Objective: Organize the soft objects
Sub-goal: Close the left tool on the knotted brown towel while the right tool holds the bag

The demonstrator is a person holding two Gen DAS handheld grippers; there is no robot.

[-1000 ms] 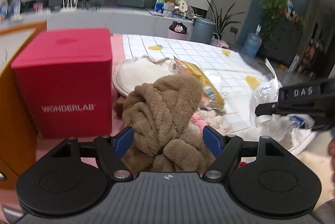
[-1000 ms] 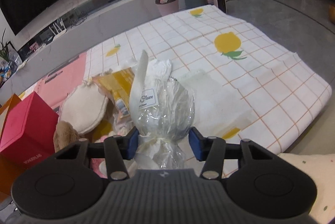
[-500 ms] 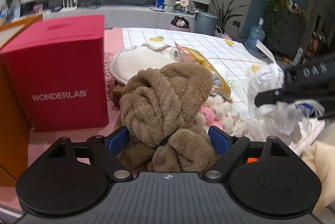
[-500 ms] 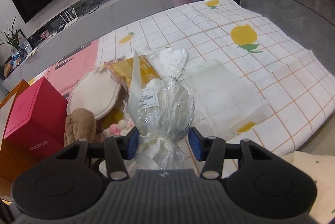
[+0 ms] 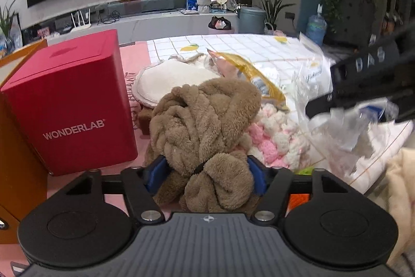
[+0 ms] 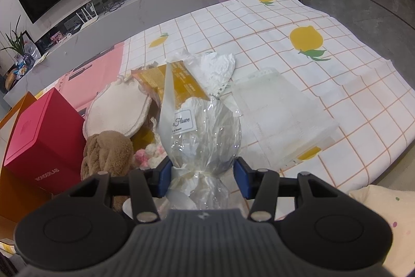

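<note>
Left gripper [image 5: 205, 173] jaws closing around brown plush bundle [image 5: 205, 126]; right gripper [image 6: 202, 177] clamps cellophane-wrapped bouquet [image 6: 205, 137]. Risk: plush slips, snags pink-white yarn [image 5: 275, 137] at 3 o'clock.

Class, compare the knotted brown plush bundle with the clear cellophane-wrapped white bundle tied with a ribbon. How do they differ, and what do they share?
The knotted brown plush bundle is matte, fuzzy and opaque; the cellophane-wrapped white bundle is glossy and see-through. The cellophane bundle carries a label and ribbon; the plush has a dark band. The left tongs are closing round the plush; the right tongs grip the cellophane neck. Both are soft and sit between tongs.
</note>
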